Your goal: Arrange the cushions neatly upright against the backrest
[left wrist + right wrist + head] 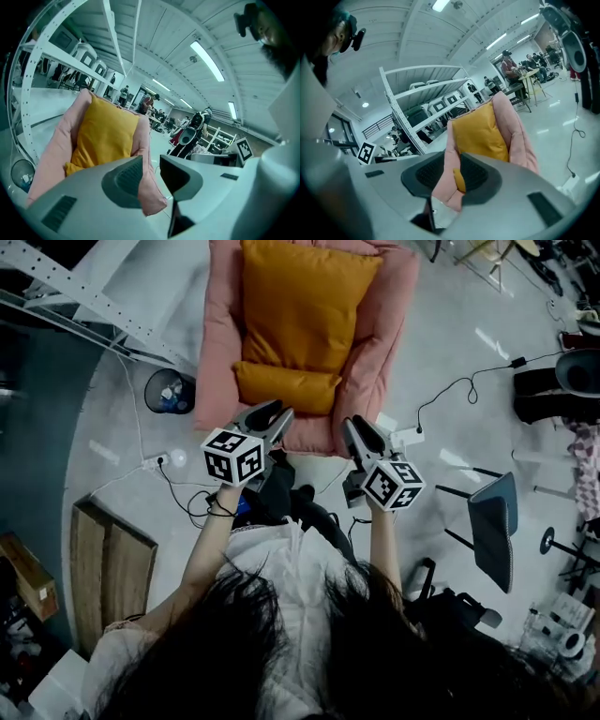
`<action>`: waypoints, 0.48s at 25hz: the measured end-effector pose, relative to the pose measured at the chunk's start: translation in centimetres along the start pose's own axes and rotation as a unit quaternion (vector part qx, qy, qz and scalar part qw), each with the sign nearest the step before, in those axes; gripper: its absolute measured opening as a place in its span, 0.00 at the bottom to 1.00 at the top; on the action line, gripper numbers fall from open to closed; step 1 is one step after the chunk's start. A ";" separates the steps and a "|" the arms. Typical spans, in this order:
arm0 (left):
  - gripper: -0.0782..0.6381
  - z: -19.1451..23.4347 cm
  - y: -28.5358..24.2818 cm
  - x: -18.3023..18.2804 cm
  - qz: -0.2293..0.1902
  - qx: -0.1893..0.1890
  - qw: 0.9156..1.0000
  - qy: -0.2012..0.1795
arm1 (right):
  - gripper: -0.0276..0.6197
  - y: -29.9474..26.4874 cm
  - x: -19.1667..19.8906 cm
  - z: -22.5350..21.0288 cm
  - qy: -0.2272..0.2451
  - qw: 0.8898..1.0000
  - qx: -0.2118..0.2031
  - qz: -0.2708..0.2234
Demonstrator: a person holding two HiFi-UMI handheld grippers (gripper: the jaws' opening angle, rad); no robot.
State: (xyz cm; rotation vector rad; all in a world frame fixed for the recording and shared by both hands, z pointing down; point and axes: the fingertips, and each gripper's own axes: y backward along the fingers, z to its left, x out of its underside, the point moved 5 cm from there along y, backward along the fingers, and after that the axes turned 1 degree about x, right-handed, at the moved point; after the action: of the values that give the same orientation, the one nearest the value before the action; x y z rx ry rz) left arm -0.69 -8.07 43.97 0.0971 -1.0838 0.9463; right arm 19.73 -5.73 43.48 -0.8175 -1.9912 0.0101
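An orange cushion [305, 306] leans upright in a pink padded chair [217, 343], with a smaller orange cushion [286, 387] lying on the seat below it. My left gripper [272, 414] is at the chair's front edge; in the left gripper view [151, 171] it stands open, and the pink front corner [151, 197] hangs between the jaws against the left one, with a gap to the right one. My right gripper [357, 428] is at the front right edge. Its jaws [452, 180] are shut on the pink edge [449, 187], with an orange corner [460, 180] caught there too.
A black bin [169, 392] stands left of the chair, with white racking [84, 296] behind it. A power strip [155, 462] and cables lie on the floor beside a wooden board [108, 563]. A dark chair [495, 526] stands to the right.
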 end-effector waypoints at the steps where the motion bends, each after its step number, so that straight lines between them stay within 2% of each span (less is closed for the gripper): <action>1: 0.28 -0.9 0.5 0.0 -0.006 -0.003 1.000 -0.008 | 0.22 0.7 0.0 0.6 -0.001 1.000 -0.009 -0.004; 7: 0.22 -5.6 3.5 -0.5 -0.039 -0.015 0.998 -0.057 | 0.19 4.5 0.9 3.7 0.002 0.999 -0.050 -0.007; 12: 0.21 -7.6 6.1 -0.3 -0.055 -0.032 0.996 -0.061 | 0.18 5.5 1.7 5.4 0.016 0.997 -0.072 0.005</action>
State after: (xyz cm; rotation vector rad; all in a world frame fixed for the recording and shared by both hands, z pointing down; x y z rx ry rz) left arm 0.42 -0.74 37.67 0.1630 -1.2082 0.8143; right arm 17.97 1.18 40.07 -0.9140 -1.9752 -0.1411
